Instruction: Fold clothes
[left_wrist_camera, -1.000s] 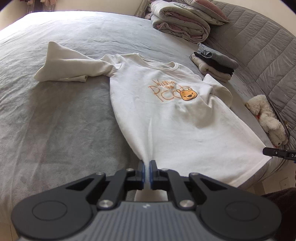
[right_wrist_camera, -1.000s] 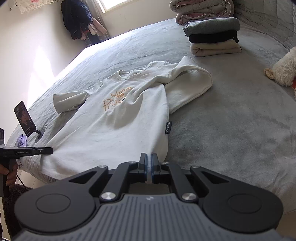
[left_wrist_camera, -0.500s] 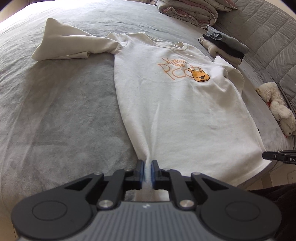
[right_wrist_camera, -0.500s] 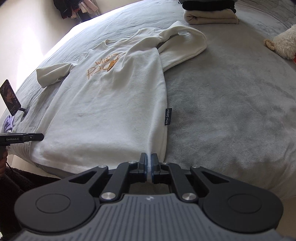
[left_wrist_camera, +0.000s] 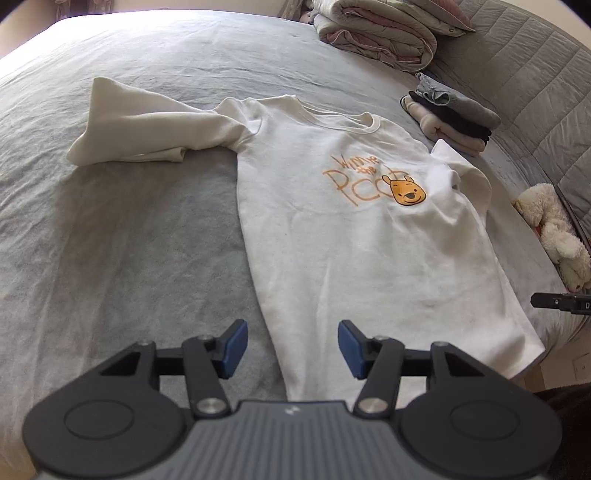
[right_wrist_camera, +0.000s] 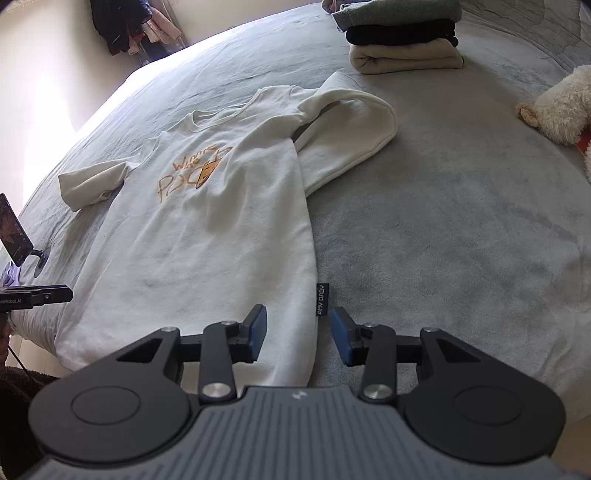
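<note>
Now both grippers stand over the near hem of a white sweatshirt (left_wrist_camera: pixel 354 236) that lies front-up and spread flat on a grey bed (left_wrist_camera: pixel 122 229), its collar toward twelve o'clock and its hem toward six. The left gripper (left_wrist_camera: pixel 291 349) has just been opening its jaws; the blue pads are parted, and the sweatshirt's lower left corner lies between them without either pad pressing on it. The right gripper (right_wrist_camera: pixel 297 334) has likewise just been opening, and the garment's right side seam with its small black label (right_wrist_camera: pixel 322 298) sits in the gap, the pads clear of the cloth. In the left wrist view one sleeve (left_wrist_camera: pixel 144 129) is stretched out toward ten o'clock, while the other sleeve (right_wrist_camera: pixel 354 129) is doubled back beside the body at about one o'clock in the right wrist view. An orange bear print (left_wrist_camera: pixel 373 181) marks the chest. A stack of folded clothes (right_wrist_camera: pixel 404 40) rests on the bed beyond the collar, a rolled quilt (left_wrist_camera: pixel 380 33) lies farther back, and a white plush toy (left_wrist_camera: pixel 554 229) lies at three o'clock by the bed's edge.
</note>
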A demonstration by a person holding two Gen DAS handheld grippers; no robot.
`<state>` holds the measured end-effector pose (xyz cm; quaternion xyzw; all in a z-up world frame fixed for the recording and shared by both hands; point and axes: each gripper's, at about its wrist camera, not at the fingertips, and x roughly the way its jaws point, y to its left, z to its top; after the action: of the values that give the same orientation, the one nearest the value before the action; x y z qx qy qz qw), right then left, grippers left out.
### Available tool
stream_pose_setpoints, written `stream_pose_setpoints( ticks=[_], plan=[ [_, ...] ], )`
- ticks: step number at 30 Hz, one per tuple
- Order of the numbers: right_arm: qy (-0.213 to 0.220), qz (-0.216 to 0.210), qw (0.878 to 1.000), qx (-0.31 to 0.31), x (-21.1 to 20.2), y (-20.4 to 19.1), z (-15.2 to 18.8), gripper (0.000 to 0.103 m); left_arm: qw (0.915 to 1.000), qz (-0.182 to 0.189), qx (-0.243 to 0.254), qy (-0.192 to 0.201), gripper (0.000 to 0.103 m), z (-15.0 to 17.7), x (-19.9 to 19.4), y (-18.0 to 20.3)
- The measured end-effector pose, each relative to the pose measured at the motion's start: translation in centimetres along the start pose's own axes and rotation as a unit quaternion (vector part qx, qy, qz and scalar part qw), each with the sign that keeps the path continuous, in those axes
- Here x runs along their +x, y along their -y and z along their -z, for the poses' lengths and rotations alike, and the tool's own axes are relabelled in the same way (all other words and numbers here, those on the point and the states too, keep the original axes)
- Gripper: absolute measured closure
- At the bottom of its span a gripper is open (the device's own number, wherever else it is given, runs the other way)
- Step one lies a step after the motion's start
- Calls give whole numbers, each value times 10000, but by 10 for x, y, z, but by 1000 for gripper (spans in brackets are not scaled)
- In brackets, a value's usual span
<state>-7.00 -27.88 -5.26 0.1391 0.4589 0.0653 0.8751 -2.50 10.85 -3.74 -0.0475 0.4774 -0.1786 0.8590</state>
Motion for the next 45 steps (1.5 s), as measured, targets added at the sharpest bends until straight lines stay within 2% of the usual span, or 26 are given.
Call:
stream_pose_setpoints(
  ticks=[6, 12, 16, 22, 27, 30, 31, 32, 38, 45],
  plan=[
    [245, 8, 9996, -118, 7, -3, -34, 60, 9991, -177, 43, 375, 32, -41, 10, -3],
    [605, 59, 9980, -166, 25, 2, -79, 60, 9971, -343, 97, 668, 31, -91, 38, -3],
    [683, 310, 9971, -122, 42, 18, -100, 60, 9968, -389, 73, 694, 31, -117, 61, 2],
    [557, 637, 9962, 187, 69, 57, -107, 60, 9973, -108, 239, 692, 31, -138, 99, 30],
    [620, 511, 9960, 379, 88, 75, -102, 63, 9975, 205, 256, 619, 31, -134, 123, 56],
    [859, 425, 9945, 426, 94, 76, -103, 79, 9975, 288, 374, 524, 31, -128, 128, 71],
    [897, 423, 9940, 453, 96, 76, -105, 94, 9975, 289, 412, 497, 31, -127, 129, 76],
    [935, 432, 9935, 485, 96, 76, -106, 97, 9975, 290, 450, 470, 31, -125, 129, 80],
    [1447, 922, 9850, 204, 65, 61, -119, 99, 9974, 437, 399, 409, 31, -113, 121, 93],
    [1987, 1965, 9580, -647, 23, 41, -147, 99, 9974, 547, 241, 406, 32, -94, 118, 98]
  ],
)
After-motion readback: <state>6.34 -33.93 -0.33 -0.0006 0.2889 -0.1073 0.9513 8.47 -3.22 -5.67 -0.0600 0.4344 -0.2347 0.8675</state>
